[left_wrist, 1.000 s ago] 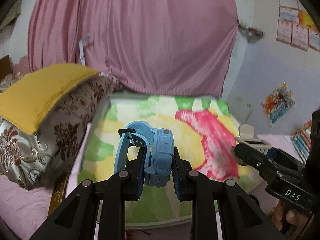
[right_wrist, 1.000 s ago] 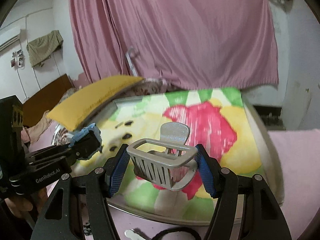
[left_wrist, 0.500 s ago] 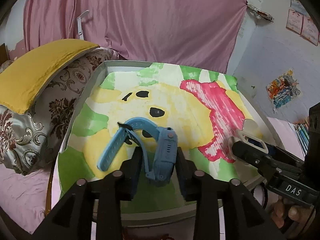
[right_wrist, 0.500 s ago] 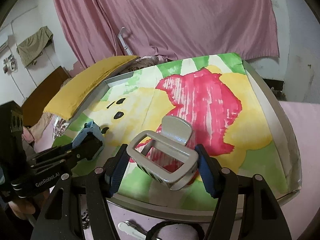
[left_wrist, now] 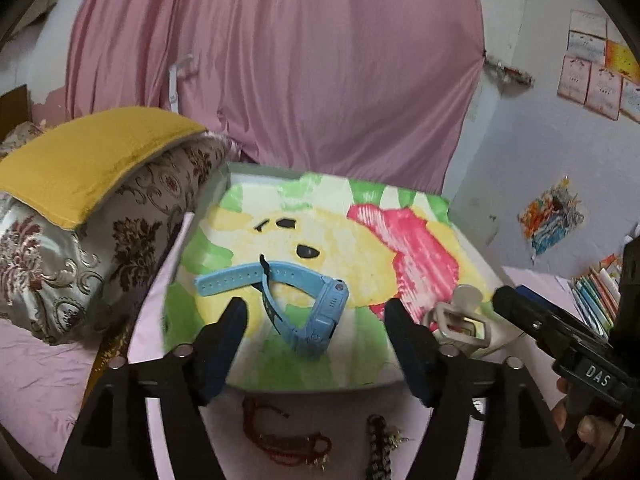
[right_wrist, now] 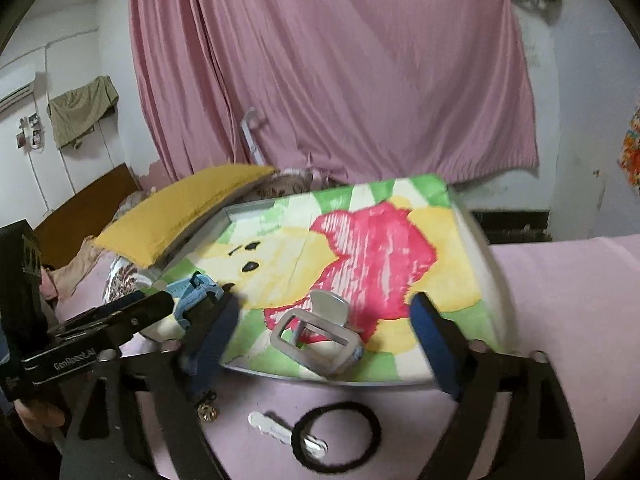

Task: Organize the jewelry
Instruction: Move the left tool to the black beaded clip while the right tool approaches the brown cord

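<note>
Left tool (left_wrist: 314,332) spread wide, empty; blue watch (left_wrist: 308,304) lying on tray (left_wrist: 248,172), near edge at 6 o'clock. Right tool (right_wrist: 324,332) spread, empty; grey hair claw (right_wrist: 320,334) on tray. Withdraw straight back, avoid snagging strap. Next: bead bracelet (left_wrist: 288,436), hair tie (right_wrist: 336,436) on bed.

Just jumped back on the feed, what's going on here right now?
A person is sorting jewelry into a painted tray on a bed. The left gripper is open, and the blue watch lies on the tray between its fingers. The right gripper is open too, with the grey hair claw sitting on the tray's near edge. Waiting on the pink sheet in front: a red bead bracelet, a black hair tie and a white hair clip.
</note>
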Motion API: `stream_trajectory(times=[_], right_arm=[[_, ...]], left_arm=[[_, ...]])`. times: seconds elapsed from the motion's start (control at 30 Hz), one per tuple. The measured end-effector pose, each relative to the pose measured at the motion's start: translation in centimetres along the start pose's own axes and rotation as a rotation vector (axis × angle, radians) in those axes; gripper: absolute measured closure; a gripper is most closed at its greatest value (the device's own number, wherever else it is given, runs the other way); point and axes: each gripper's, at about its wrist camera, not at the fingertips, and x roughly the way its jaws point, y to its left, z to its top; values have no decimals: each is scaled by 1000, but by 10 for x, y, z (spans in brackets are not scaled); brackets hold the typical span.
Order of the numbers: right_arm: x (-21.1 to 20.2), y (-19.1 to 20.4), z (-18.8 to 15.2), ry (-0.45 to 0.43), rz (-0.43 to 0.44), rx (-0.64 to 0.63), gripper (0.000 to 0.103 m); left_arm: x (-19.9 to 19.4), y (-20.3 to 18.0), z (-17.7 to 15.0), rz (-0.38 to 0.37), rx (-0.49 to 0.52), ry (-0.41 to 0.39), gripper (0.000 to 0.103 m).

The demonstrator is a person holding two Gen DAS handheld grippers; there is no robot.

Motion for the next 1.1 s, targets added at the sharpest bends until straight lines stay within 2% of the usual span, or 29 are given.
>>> stream_trajectory(times=[0.1,0.2,0.43,0.6,0.83,1.1], right_arm=[[-21,-3,-6,-55,-4,-16,6],[-37,-5,-11,-90,-13,-34,2],[-73,-7,-26,-154,-30,-86,2],[-90,-12,-41,-131,-44,-114,2],[-92,-23,-58,-44,-57,-130,2],[-74,-40,-74,105,-61,-69,2]], left_arm=[[-18,-1,-8,23,-11,-65,12],[-32,-2,-16,37,-16,-117,2],[-58,-13,-36,50,15,-180,1],[-74,-17,-50,42,37,-204,1],[-78,-23,-67,48,79,-123,1],[-57,-22,-80,34,71,43,1]])
